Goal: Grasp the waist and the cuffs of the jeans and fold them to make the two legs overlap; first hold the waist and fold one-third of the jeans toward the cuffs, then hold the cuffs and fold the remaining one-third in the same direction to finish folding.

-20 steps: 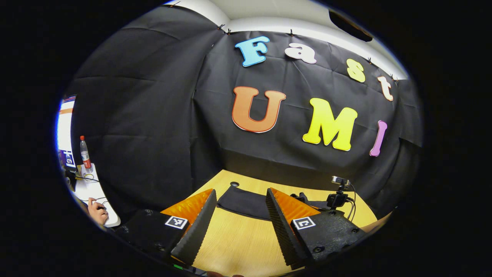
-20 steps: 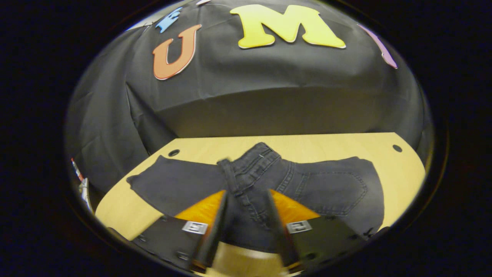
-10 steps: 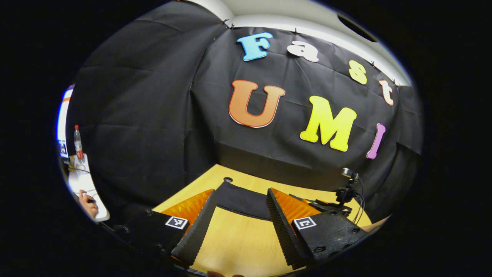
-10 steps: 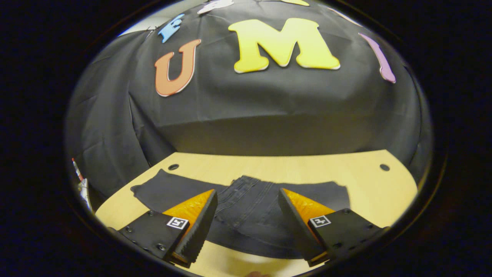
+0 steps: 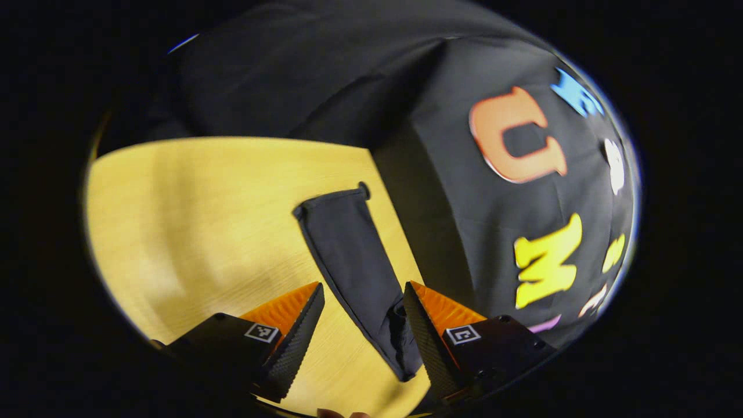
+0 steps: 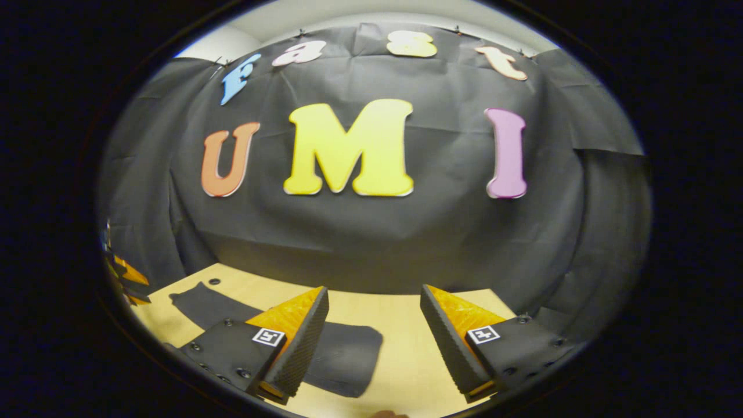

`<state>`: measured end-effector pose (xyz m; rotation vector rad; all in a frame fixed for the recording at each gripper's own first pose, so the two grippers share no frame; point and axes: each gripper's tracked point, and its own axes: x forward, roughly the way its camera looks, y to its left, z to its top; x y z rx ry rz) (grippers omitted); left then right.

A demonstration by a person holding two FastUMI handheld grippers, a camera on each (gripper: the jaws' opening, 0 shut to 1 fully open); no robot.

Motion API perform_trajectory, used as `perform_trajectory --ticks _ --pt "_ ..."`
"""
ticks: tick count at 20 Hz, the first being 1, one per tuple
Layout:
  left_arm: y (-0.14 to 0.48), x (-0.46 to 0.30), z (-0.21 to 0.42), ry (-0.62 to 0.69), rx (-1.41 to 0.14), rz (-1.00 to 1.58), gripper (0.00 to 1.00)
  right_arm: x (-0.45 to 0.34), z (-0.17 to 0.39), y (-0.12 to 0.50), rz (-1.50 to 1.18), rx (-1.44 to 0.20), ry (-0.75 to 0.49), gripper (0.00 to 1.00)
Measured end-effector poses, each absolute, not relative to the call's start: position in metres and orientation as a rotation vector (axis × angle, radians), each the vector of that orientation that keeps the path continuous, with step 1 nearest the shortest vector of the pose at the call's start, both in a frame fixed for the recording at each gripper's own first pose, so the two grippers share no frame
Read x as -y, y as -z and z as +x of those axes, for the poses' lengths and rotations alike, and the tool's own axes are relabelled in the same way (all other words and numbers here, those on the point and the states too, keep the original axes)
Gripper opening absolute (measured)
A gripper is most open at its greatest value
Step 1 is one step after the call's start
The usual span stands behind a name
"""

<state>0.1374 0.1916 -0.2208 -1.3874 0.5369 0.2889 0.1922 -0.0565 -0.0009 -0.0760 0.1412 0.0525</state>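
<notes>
In the left gripper view the left gripper hangs above the wooden counter with its fingers spread wide apart and nothing between them that they press on. The jeans lie flat on the counter as a long dark strip that runs from a squared end far off, close by the booth's black wall, down toward the gripper, where the cloth passes between the two fingers and ends in a bunched, creased edge just beside the right-hand finger. Whether that finger touches the cloth cannot be told from this angle. The view is tilted, so the counter fills the left side and the wall stands on the right. In the right gripper view the right gripper is likewise held over the counter with its fingers well apart, holding nothing. There the jeans show as a dark band lying flat on the counter, reaching from the far left, near a small round hole in the counter top, across to a rounded end that lies behind and just right of the left-hand finger; the cloth stops short of the right-hand finger, with bare wood between them. At the far left edge of this view, parts of the other gripper can be made out, too small to tell how its fingers stand. The black wall rises behind the far edge of the counter.
</notes>
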Motion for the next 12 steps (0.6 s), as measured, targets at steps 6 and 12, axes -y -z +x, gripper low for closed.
perform_trajectory --ticks 6,12 --pt "0.277 -0.210 0.179 -0.362 -0.606 -1.444 0.89 0.126 0.154 -0.049 -0.092 -0.085 0.081 0.93" --pt "0.306 -0.218 0.211 -0.404 -0.617 -1.495 0.89 0.156 0.132 -0.083 -0.100 -0.043 0.139 0.95"
